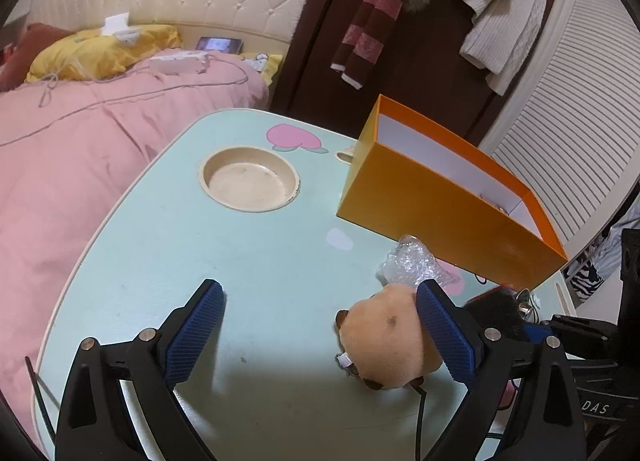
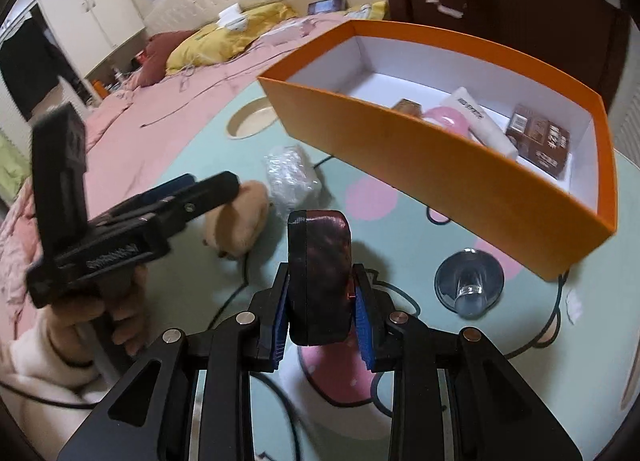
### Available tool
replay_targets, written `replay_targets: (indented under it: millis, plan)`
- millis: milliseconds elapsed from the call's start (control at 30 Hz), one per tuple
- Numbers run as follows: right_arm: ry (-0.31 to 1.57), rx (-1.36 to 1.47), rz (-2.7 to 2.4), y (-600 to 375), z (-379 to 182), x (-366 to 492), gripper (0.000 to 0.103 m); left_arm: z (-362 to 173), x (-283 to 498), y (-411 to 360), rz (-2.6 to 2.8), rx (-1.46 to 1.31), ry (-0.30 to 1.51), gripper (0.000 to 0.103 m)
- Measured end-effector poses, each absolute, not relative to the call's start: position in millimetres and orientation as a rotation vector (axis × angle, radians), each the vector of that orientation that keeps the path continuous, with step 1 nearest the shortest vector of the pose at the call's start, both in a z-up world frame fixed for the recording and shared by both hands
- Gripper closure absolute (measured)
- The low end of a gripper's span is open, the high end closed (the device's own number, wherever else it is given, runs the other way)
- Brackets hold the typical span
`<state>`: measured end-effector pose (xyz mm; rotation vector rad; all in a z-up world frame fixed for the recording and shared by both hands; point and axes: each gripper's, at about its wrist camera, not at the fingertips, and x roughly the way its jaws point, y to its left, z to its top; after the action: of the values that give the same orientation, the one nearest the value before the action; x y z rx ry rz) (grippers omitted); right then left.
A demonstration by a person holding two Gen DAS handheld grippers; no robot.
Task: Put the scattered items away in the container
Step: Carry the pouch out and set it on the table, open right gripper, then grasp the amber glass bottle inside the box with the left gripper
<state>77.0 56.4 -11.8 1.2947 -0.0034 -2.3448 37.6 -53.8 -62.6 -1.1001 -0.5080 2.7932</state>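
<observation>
My right gripper [image 2: 320, 275] is shut on a dark red, rounded case [image 2: 320, 261], held upright above the table short of the orange box [image 2: 440, 165]. Inside the box lie a white tube [image 2: 480, 121], a pink item [image 2: 448, 119] and a brown packet [image 2: 540, 139]. A tan plush toy [image 1: 386, 335] lies on the table between the wide-open fingers of my left gripper [image 1: 320, 293], against its right pad [image 1: 444, 337]. Crumpled clear plastic wrap [image 1: 408, 265] lies just beyond the toy, beside the box [image 1: 432, 197]. In the right wrist view a hand holds the left gripper [image 2: 208, 185] over the toy [image 2: 240, 217].
The pale green table [image 1: 160, 261] has a round recessed cup holder [image 1: 250, 183]. A clear suction cup [image 2: 468, 281] stands near the box's front corner. A bed with a pink quilt [image 1: 60, 165] borders the table's left; a dark door hung with clothes [image 1: 420, 21] stands behind.
</observation>
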Motion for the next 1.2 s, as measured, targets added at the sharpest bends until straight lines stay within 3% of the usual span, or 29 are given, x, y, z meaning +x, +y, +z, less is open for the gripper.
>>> replay_targets:
  millis: [233, 300, 367, 500, 733, 1033, 1100, 1200]
  plan:
    - [-0.156, 1.011, -2.526, 92, 11, 96, 0.067, -61, 40, -58, 2.777, -1.067, -0.558, 0.006]
    - [-0.224, 0.945, -2.6, 109, 14, 100, 0.057, -59, 41, -59, 2.773, -1.047, -0.564, 0.006]
    - [-0.314, 0.91, -2.659, 125, 12, 104, 0.04, -53, 44, -57, 2.776, -1.013, -0.55, 0.006]
    - [-0.412, 0.898, -2.669, 139, 5, 110, 0.04, -31, 39, -46, 2.758, -0.983, -0.494, 0.006]
    - [-0.318, 0.867, -2.613, 123, 10, 116, 0.04, 29, -3, -1, 2.655, -0.96, -0.246, 0.007]
    - [-0.425, 0.902, -2.577, 135, 6, 116, 0.04, 20, -116, 72, 2.427, -1.414, 0.139, 0.06]
    - [-0.425, 0.896, -2.574, 134, 7, 118, 0.04, 5, -132, 83, 2.382, -1.524, 0.211, 0.077]
    - [-0.424, 0.888, -2.57, 133, 9, 119, 0.04, -12, -145, 91, 2.304, -1.632, 0.219, 0.081]
